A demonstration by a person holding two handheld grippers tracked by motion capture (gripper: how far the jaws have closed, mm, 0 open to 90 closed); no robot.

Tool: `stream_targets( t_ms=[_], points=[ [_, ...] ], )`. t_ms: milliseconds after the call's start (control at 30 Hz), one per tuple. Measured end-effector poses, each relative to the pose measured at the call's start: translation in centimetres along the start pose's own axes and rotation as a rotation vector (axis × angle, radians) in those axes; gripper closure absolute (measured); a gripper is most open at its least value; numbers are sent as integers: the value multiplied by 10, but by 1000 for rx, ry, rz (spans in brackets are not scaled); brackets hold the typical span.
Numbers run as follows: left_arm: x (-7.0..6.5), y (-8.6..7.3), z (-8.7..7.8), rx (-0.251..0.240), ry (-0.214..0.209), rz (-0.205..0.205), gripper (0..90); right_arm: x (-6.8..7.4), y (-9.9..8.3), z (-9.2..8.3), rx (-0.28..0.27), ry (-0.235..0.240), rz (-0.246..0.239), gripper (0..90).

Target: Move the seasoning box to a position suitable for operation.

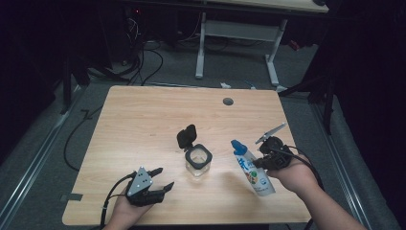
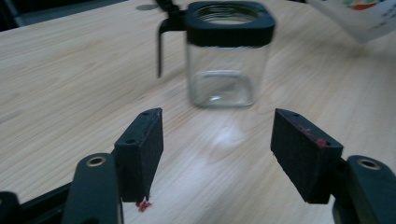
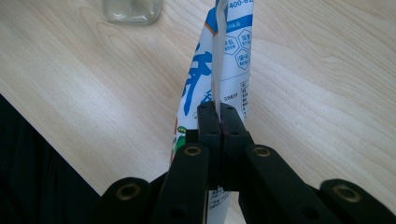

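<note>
Fingers (image 2: 140,154) of the left gripper (image 1: 155,178), lower left of the frame, are spread with nothing between them. Mid-frame, the jar (image 1: 198,160) sits on the table (image 1: 134,124), lid (image 1: 186,136) flipped open, looks empty. Lower right, the right gripper (image 1: 261,162) pinches a pouch (image 1: 251,170) by its seam. Pouring's still to come, I'd guess.

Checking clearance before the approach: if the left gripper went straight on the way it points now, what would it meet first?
Most likely the square glass jar with the black collar. The left gripper has open jaws that frame it dead ahead, with bare wooden table between. Depth is hard to judge from the gripper view.
</note>
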State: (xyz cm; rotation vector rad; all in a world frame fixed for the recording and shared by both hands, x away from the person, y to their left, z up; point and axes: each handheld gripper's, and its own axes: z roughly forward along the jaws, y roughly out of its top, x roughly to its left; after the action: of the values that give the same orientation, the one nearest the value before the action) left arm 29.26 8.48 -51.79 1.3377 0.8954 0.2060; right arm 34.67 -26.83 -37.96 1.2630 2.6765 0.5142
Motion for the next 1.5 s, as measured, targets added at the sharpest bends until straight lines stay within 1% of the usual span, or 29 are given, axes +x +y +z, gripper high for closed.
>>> stream_targets(
  t_ms=[67,100,133,200,233,300,367,533,567,600,633,667,733,767,867,1067,1133,1333,1433,1500],
  points=[
    [-9,-2,4,6,-36,-21,314,1,1,-1,-4,3,1,900],
    [-14,-4,7,15,-53,-21,304,3,1,-2,-1,1,7,900],
    [-18,-6,9,20,-68,-23,294,3,2,-2,-4,3,-1,900],
    [-29,-11,15,39,-105,-11,278,5,4,-4,-11,8,-6,900],
    [-32,-13,17,47,-116,-1,268,5,5,-4,-15,6,-10,900],
    [-40,-16,23,57,-142,-10,254,7,6,-6,-22,11,-13,900],
    [-46,-18,29,58,-155,-24,239,9,8,-7,-26,16,-16,900],
    [-57,-24,45,69,-173,-26,196,14,13,-8,-29,24,-22,900],
    [-59,-25,48,70,-176,-28,186,15,14,-8,-32,25,-34,900],
    [-60,-26,50,72,-179,-30,177,16,15,-8,-34,29,-32,900],
    [-61,-28,53,73,-181,-25,168,17,16,-8,-33,28,-31,900],
    [-63,-29,56,75,-184,-22,161,17,17,-8,-39,31,-41,900],
    [-67,-33,62,84,-187,-14,152,20,19,-9,-40,37,-33,900],
    [-68,-34,63,84,-190,-7,149,21,20,-9,-41,34,-46,900],
    [-73,-39,71,89,-201,-11,149,25,23,-9,-43,36,-56,900],
    [-79,-42,78,99,-214,-19,149,31,28,-8,-45,45,-66,900],
    [-80,-43,79,100,-220,-13,149,33,29,-7,-44,48,-70,900],
    [-81,-43,80,88,-218,-20,149,34,34,-6,-24,40,-74,900],
    [-82,-44,83,88,-212,-30,147,35,36,-5,-8,40,-76,900],
    [-83,-44,86,89,-215,-27,145,36,38,-4,0,39,-76,900]
  ],
)
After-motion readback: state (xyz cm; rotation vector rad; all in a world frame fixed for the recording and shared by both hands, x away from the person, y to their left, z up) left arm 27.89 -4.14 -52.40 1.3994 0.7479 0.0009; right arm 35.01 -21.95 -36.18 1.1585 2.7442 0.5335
